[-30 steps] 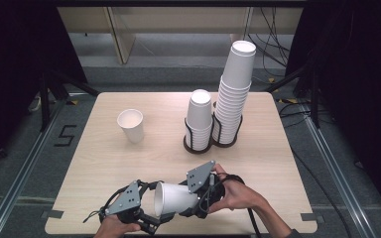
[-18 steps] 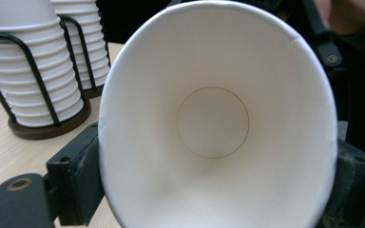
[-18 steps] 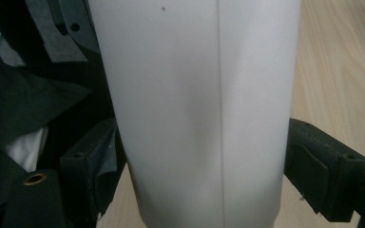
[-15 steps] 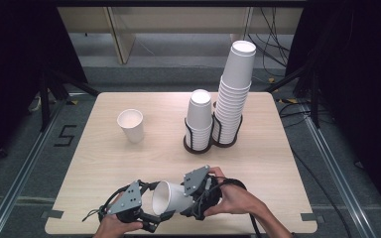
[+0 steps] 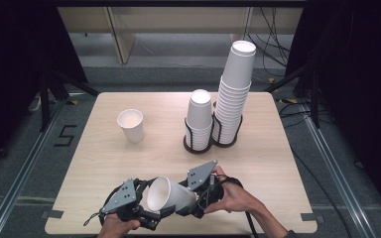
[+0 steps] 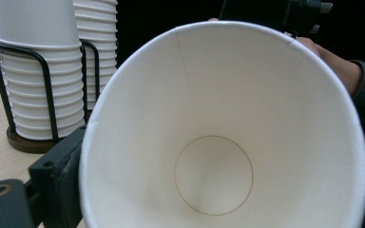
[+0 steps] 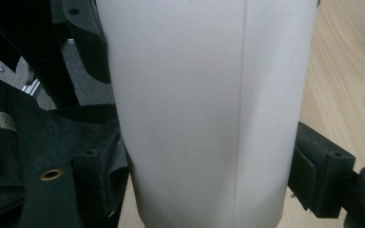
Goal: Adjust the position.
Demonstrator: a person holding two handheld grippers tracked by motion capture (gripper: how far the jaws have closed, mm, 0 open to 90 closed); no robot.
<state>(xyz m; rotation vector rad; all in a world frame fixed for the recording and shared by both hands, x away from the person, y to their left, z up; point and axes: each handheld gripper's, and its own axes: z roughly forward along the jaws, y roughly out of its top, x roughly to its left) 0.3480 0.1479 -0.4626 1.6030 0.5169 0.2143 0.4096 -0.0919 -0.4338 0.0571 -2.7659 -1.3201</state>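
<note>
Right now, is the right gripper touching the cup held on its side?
Touching. In the right gripper view the right gripper has a jaw against each side of the cup, with no gap showing.

Upright lone cup (image 5: 130, 125) mid-left on table (image 5: 278, 148); two cup stacks (image 5: 235, 94) in wire holder (image 5: 198, 141) centre-right.

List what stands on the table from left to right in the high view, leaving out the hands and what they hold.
Single upright paper cup → short stack of cups in its black wire holder → tall stack of cups in the holder beside it.
</note>
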